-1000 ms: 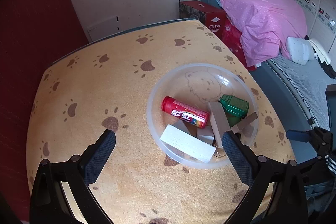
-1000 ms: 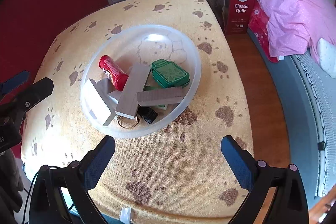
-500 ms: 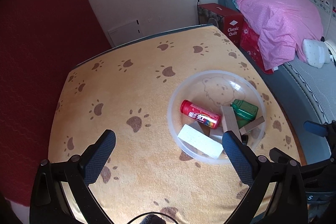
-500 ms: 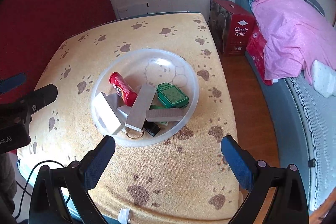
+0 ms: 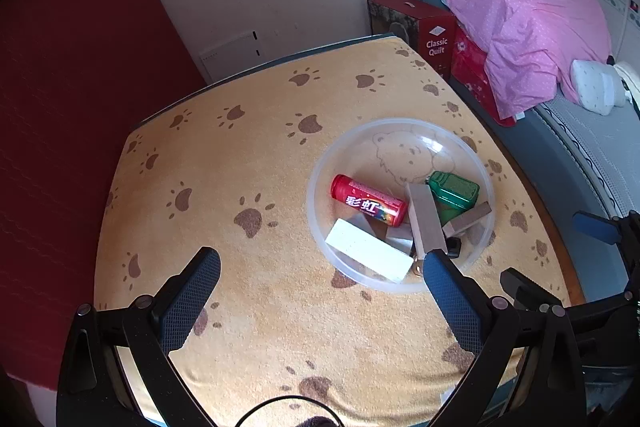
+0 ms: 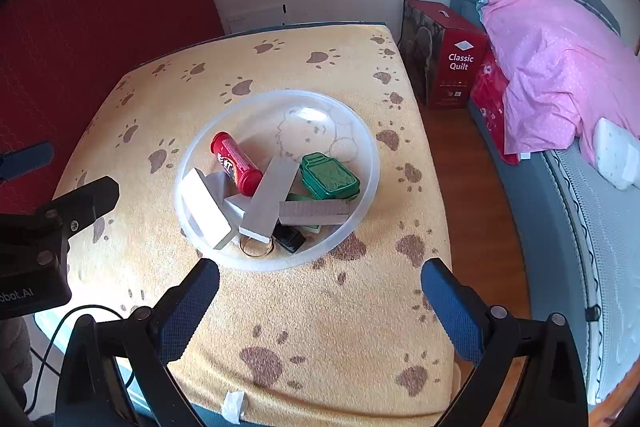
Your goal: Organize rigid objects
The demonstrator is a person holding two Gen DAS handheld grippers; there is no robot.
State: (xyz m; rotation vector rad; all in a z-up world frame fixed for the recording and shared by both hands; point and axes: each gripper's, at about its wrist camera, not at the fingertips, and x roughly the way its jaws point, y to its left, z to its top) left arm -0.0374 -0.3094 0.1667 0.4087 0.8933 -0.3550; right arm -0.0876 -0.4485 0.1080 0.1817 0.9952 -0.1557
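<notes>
A clear plastic bowl (image 5: 320, 163) (image 6: 360, 143) with a bear print stands on the paw-print table cover. In it lie a red tube (image 5: 368, 205) (image 6: 236, 165), a green tin (image 5: 456, 187) (image 6: 329, 177), a white block (image 5: 368, 255) (image 6: 204, 209), grey wooden blocks (image 5: 426, 223) (image 6: 272, 197), a metal ring (image 6: 256, 247) and a small black piece (image 6: 289, 239). My left gripper (image 5: 320, 291) is open and empty, held above the table in front of the bowl. My right gripper (image 6: 320, 293) is open and empty, above the table's near edge.
The table (image 5: 240, 167) is covered in orange cloth. A red quilt box (image 6: 444, 63) stands on the floor beyond the table. A bed with a pink duvet (image 6: 560, 67) runs along the right. A red wall (image 5: 60, 107) is at the left.
Both grippers have drawn back and up from the bowl, so the bowl looks smaller and farther. Both stay open. The objects in the bowl have not moved.
</notes>
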